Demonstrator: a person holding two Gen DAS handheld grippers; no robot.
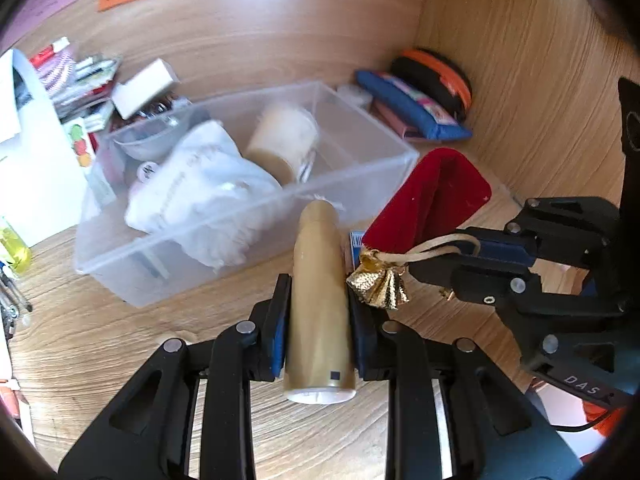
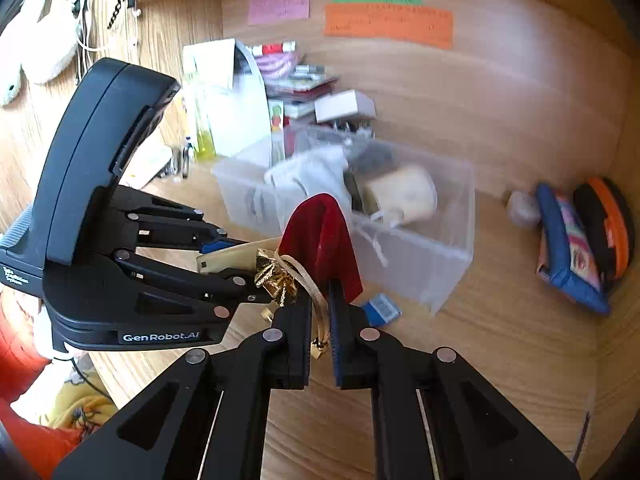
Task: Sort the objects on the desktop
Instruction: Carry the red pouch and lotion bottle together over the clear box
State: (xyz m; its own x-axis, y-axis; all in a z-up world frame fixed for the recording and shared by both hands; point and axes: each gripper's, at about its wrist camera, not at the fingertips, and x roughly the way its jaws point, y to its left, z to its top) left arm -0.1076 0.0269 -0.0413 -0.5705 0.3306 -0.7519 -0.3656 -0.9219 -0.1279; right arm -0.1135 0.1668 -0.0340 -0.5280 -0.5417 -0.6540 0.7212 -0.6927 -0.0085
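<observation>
My left gripper (image 1: 319, 284) is shut on a gold tube (image 1: 319, 312) and holds it above the desk, just in front of the clear plastic bin (image 1: 256, 216). My right gripper (image 2: 320, 292) is shut on the gold drawstring (image 2: 316, 300) of a red velvet pouch (image 2: 322, 240) with a gold foil tassel (image 2: 276, 276). The pouch hangs right beside the tube; it also shows in the left wrist view (image 1: 432, 200). The left gripper shows in the right wrist view (image 2: 224, 260). The bin holds a white bag (image 1: 200, 192) and a cream jar (image 1: 284, 136).
A blue pouch (image 1: 412, 108) and an orange-and-black case (image 1: 436, 76) lie in the right corner. A small blue box (image 2: 382, 308) lies by the bin. Packets, a white box (image 1: 144, 88) and papers crowd the left back. Coloured notes (image 2: 388, 24) stick on the wall.
</observation>
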